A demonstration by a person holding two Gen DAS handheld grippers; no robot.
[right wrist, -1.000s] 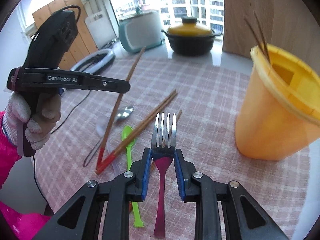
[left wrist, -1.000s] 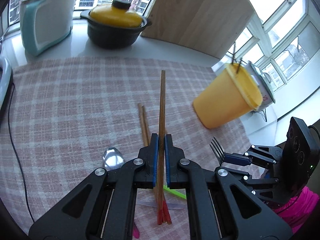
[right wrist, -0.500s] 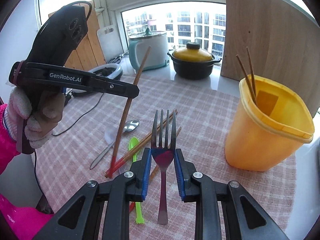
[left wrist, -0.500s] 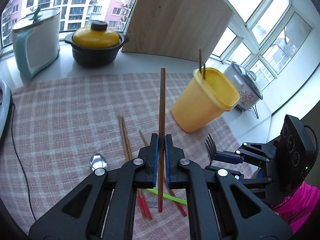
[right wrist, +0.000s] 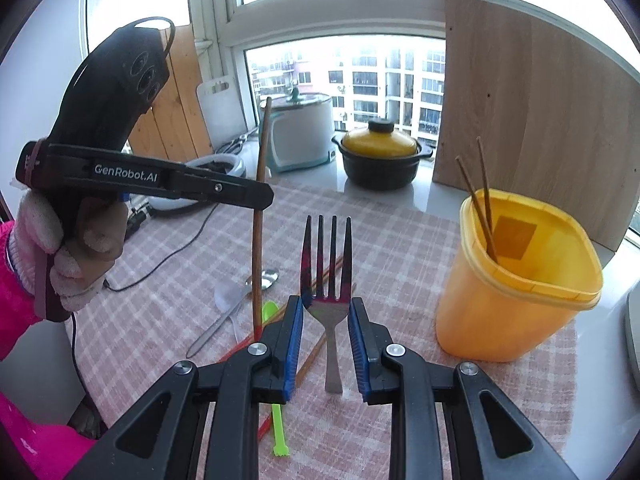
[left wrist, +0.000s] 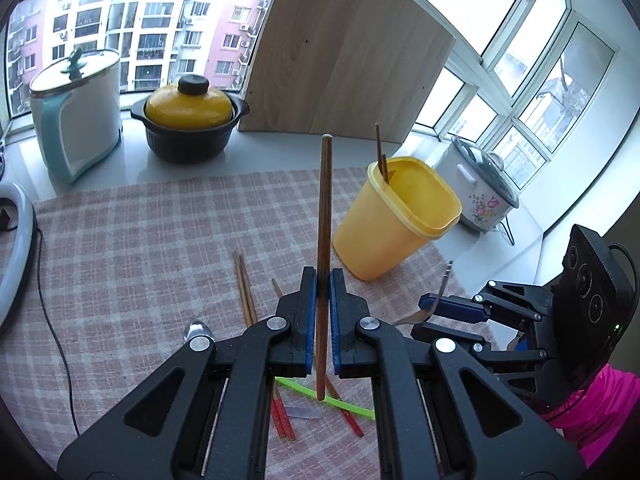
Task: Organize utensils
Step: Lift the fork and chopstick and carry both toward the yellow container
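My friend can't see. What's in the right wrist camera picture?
The right gripper holds a metal fork upright above a pink checked tablecloth. Beside it, the left gripper holds one chopstick upright. A yellow cup with two chopsticks inside stands to the right; loose chopsticks and spoons lie on the cloth.

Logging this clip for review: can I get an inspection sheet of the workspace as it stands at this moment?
Surface: checked tablecloth.
Job's things: yellow container with two chopsticks inside; loose chopsticks, metal spoon, green plastic utensil on the cloth.
Clutter: nothing seen.
Grippers: left hand-held gripper shut on an upright chopstick; right hand-held gripper shut on a fork.
Cables: black cord along the cloth's left edge.
Surroundings: yellow-lidded pot, white cooker, wooden board, windows.
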